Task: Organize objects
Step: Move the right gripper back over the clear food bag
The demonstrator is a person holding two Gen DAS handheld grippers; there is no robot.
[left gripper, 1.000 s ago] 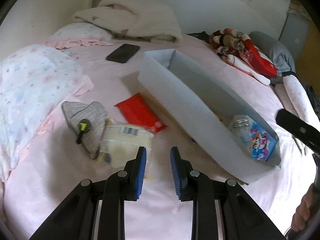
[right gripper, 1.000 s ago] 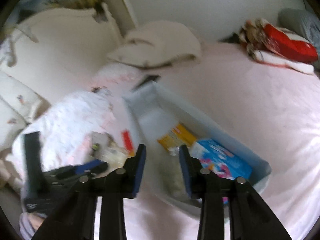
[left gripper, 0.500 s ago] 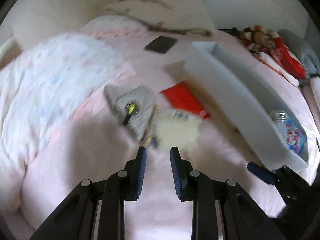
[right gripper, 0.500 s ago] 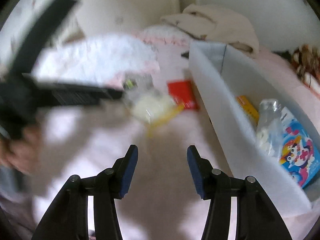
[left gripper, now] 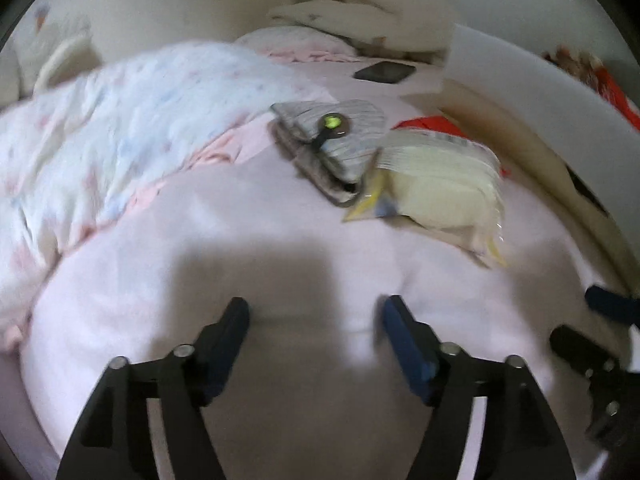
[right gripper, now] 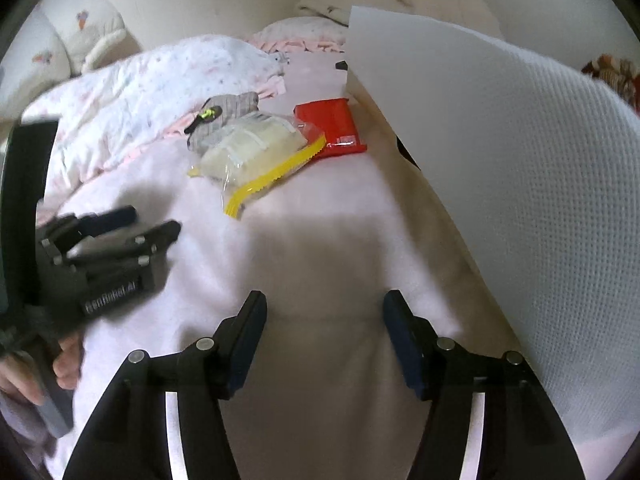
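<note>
Now both grippers hang over the pink bedsheet (right gripper: 320,248), jaws just widened and empty. Ahead of the left gripper (left gripper: 314,320) lie the grey pouch (left gripper: 340,140) and, touching it, the clear yellow-edged packet (left gripper: 440,184). Ahead of the right gripper (right gripper: 324,312) is the red packet (right gripper: 332,124); the white bin (right gripper: 520,168) rises to its right.

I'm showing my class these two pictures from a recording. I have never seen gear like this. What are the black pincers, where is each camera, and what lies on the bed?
No robot: a person holds a two-finger gripper in each hand, each with a camera looking along its fingers. The left gripper and right gripper have just been opening and hold nothing. On the pink bedsheet lie a grey striped pouch, a clear packet of pale pads and a red packet, beside a white storage bin. A dark phone lies farther back.
</note>
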